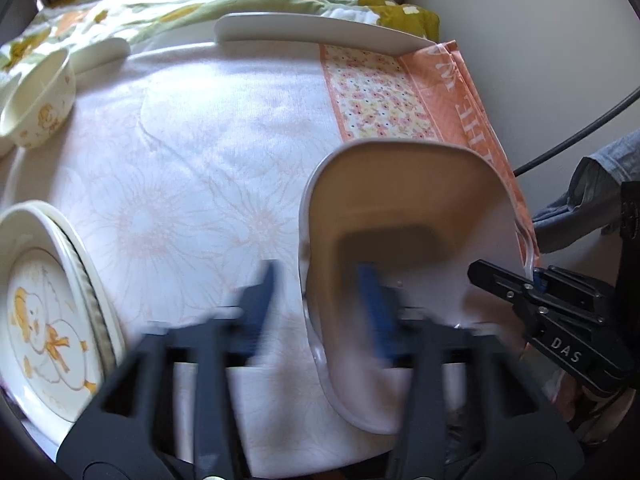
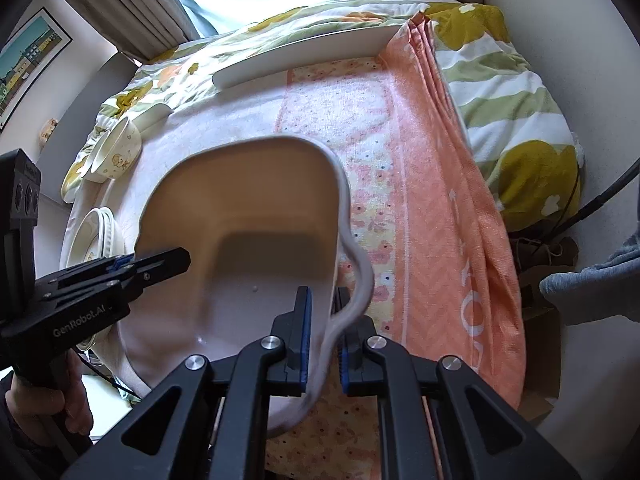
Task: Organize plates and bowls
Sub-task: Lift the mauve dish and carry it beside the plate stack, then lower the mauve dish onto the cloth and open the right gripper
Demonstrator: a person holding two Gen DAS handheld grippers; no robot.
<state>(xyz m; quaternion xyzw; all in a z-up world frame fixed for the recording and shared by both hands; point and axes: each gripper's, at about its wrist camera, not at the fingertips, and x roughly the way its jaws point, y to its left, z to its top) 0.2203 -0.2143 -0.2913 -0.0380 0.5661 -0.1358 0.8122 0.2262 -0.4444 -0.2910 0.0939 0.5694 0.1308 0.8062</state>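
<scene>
A white, deep, square-cornered dish point(image 1: 400, 200) point(image 2: 260, 200) is tilted over the cloth-covered table. My right gripper point(image 2: 322, 312) is shut on its right rim; in the left wrist view it point(image 1: 536, 280) pinches that same edge. My left gripper point(image 1: 318, 300) is open and blurred, with the dish's left rim between its fingers and the pads apart from it. In the right wrist view the left gripper point(image 2: 160, 260) sits at the dish's left edge. A stack of round duck-print plates point(image 1: 40, 312) point(image 2: 96, 232) lies at the near left. A duck-print bowl point(image 1: 36, 108) point(image 2: 116, 152) stands further back on the left.
A large white plate point(image 1: 320, 32) point(image 2: 304, 56) lies at the table's far edge, with a smaller one point(image 1: 100, 52) left of it. An orange towel point(image 1: 380, 92) point(image 2: 440, 200) covers the right side. Right of the table are a sleeve point(image 2: 600, 292) and a black cable point(image 1: 580, 128).
</scene>
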